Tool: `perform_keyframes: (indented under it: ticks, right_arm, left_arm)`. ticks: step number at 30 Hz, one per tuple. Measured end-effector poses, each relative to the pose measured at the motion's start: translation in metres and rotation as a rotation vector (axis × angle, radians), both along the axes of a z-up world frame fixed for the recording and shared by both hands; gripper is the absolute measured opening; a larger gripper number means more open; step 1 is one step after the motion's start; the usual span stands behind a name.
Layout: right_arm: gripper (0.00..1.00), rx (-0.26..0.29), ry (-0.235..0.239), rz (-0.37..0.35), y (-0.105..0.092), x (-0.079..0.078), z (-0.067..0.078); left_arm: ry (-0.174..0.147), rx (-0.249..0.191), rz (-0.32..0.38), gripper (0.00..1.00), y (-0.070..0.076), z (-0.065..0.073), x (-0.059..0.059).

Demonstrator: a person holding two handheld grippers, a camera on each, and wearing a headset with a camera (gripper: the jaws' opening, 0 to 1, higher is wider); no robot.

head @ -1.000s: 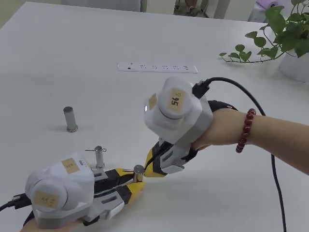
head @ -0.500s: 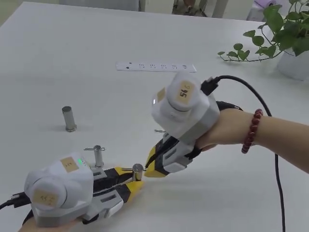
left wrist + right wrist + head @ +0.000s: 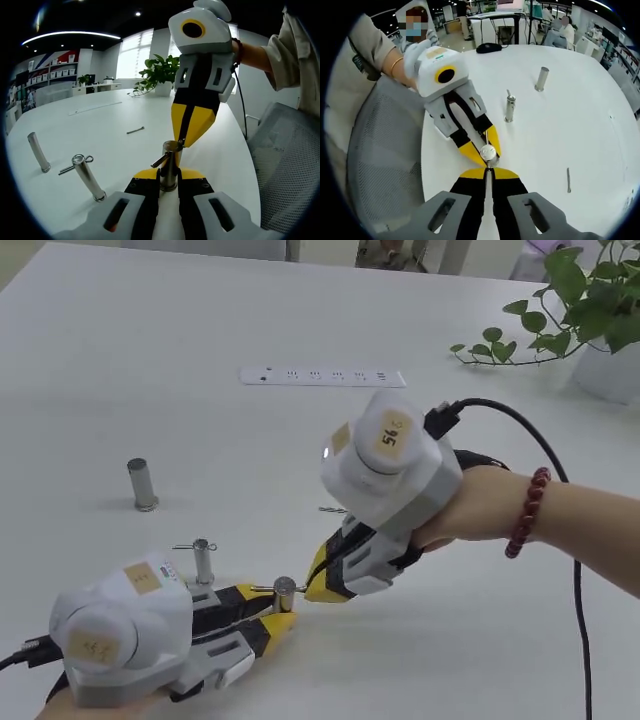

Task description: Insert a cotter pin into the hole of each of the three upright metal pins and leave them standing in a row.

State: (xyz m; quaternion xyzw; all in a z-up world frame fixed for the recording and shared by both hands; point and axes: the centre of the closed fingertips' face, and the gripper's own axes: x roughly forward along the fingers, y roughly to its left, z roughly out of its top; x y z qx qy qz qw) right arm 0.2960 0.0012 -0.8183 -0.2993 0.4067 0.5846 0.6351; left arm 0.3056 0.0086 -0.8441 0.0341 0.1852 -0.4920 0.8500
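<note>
Pinching the light, bendy-looking cotter pin (image 3: 264,590) close against the top hole of the metal pin (image 3: 286,591), the right gripper (image 3: 311,593) seems sensibly placed, while the left gripper (image 3: 282,610) clamps that smooth, topple-prone pin's base.

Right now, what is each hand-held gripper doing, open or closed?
Left hand-held gripper: closed on the upright metal pin.
Right hand-held gripper: closed on the cotter pin.

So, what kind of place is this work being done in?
Most likely an office or meeting room: a large white table with a power strip lying on it, a potted plant at its far side, and a mesh chair beside it.
</note>
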Motion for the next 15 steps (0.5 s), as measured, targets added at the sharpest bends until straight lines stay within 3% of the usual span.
perform_keyframes:
  ticks: [15]
  right_arm:
    - [0.05, 0.005, -0.01, 0.005, 0.0041, 0.0008, -0.0009]
  left_arm:
    - [0.0, -0.004, 0.0, 0.12, -0.0005, 0.0002, -0.0009]
